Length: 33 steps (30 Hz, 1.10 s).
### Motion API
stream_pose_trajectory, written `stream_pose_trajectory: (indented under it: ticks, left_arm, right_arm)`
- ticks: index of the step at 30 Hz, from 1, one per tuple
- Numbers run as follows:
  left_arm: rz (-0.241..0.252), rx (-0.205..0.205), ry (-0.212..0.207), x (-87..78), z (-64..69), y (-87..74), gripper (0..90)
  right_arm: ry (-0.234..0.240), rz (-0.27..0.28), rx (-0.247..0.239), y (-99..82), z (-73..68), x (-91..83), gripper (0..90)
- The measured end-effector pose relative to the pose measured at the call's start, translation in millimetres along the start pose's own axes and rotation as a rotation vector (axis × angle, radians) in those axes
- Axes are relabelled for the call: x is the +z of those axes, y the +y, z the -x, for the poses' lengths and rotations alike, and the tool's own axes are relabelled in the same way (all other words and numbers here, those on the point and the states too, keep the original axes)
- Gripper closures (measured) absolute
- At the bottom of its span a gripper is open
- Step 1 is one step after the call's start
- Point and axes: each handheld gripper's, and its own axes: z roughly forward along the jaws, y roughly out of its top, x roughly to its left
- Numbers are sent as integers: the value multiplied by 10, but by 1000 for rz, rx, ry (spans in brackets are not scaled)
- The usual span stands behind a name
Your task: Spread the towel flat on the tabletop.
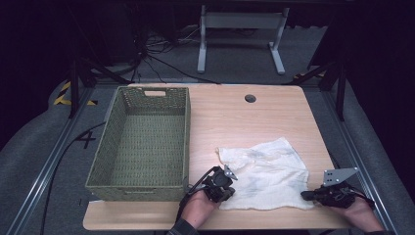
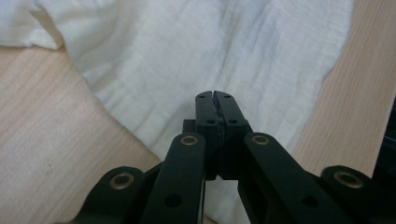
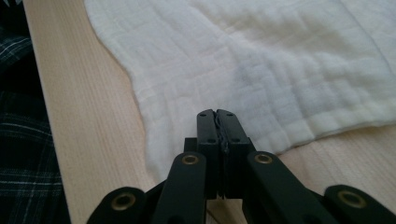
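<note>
I have a white cloth (image 1: 266,174) lying rumpled but mostly flat on the counter (image 1: 230,115), on its near right part, with the woven green basket (image 1: 142,142) standing empty just to its left. My left tongs (image 1: 221,188) sit at the cloth's near left corner and my right tongs (image 1: 313,196) at its near right corner, both low on the near edge. In the left gripper view the left tongs (image 2: 215,95) are pressed fully together over the fabric, and in the right gripper view the right tongs (image 3: 215,113) are pressed together as well, right at the hem; in each I think a thin fold of cloth is pinched, though the weave between the black tips is too slight for me to be certain. The step I judge to be in hand is taking both near corners so the cloth can be lifted and folded. To do it well I should keep both pinches firm and even, raise the two corners together rather than one ahead of the other, and hold them well apart so the edge between them stays taut. If a corner slides out as I lift, I should set it down and bite deeper past the hem. I should also keep the left side clear of the basket wall.
</note>
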Motion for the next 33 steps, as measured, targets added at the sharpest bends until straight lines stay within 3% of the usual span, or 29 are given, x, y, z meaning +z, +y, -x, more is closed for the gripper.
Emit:
stream_pose_trajectory:
  ticks: [13,20,22,25,30,33]
  left_arm:
    - [-36,18,-11,-81,148,-132,896]
    - [16,-8,41,-93,59,52,893]
    - [35,-30,76,-83,-22,141,878]
    - [51,-54,92,-60,-116,207,861]
    - [68,-62,103,-40,-212,287,837]
    - [69,-56,107,-10,-257,338,832]
  right_arm:
    - [62,-10,-28,-76,-177,-28,888]
    - [30,19,-12,-8,-109,-34,843]
    - [6,33,0,48,-50,-21,808]
    - [-17,43,11,90,11,-9,795]
    - [-34,66,27,153,91,-9,790]
    - [-37,91,29,279,186,9,781]
